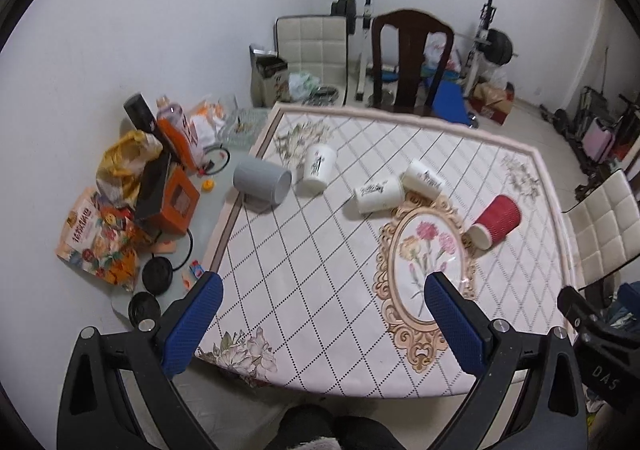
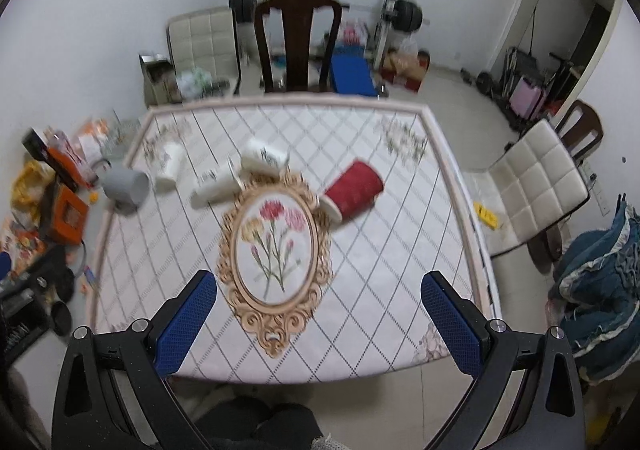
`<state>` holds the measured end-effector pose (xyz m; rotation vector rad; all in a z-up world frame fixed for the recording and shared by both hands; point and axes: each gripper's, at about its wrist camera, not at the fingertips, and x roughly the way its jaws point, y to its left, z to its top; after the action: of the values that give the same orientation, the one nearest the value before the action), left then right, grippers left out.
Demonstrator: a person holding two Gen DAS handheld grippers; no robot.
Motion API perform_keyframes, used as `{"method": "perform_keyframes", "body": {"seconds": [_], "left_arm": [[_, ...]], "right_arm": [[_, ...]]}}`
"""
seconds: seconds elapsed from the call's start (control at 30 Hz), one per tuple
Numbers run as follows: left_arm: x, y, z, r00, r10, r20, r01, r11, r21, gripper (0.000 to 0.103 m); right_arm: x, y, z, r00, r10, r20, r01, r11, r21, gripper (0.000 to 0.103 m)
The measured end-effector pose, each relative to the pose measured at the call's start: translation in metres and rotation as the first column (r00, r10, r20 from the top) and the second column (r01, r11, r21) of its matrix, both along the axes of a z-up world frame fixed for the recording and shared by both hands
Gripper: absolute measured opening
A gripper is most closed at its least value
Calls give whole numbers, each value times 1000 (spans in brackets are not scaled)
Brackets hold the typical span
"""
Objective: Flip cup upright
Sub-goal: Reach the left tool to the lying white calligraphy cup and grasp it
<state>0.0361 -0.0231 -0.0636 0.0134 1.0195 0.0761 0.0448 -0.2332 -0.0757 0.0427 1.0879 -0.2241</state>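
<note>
Several cups lie on their sides on the patterned tablecloth (image 1: pixel 320 270). A red ribbed cup (image 1: pixel 496 221) lies at the right; it also shows in the right wrist view (image 2: pixel 352 190). Two white printed cups (image 1: pixel 379 194) (image 1: pixel 423 179) lie touching near the middle, a third white cup (image 1: pixel 318 168) lies to their left, and a grey cup (image 1: pixel 262 184) lies at the cloth's left edge. My left gripper (image 1: pixel 320 322) is open and empty above the near table edge. My right gripper (image 2: pixel 318 324) is open and empty, also near the front edge.
Boxes, snack bags and lids (image 1: pixel 132 206) clutter the table's left strip by the wall. A dark wooden chair (image 1: pixel 412 62) stands at the far side, a cream padded chair (image 2: pixel 536 186) at the right. Gym gear lines the back wall.
</note>
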Motion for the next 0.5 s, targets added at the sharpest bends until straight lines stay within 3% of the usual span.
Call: {"method": "perform_keyframes", "body": {"seconds": [0.13,0.3,0.4,0.5], "left_arm": [[21,-6,-37,997,-2,-74,5,999,33,103],[60,-22,-87,985,-88,-149,106,987,122,103],[88,-36,-117,966,-178,-190,214,958,193,103],[118,-47,-144,935,-274,-226,329,908,259,103]], "right_arm": [[19,-11,-53,995,-19,-100,19,1000,5,103],[45,-22,-119,978,-46,-205,49,999,8,103],[64,-30,-157,961,-79,-265,88,996,21,103],[83,-37,-192,938,-108,-328,125,992,32,103]]}}
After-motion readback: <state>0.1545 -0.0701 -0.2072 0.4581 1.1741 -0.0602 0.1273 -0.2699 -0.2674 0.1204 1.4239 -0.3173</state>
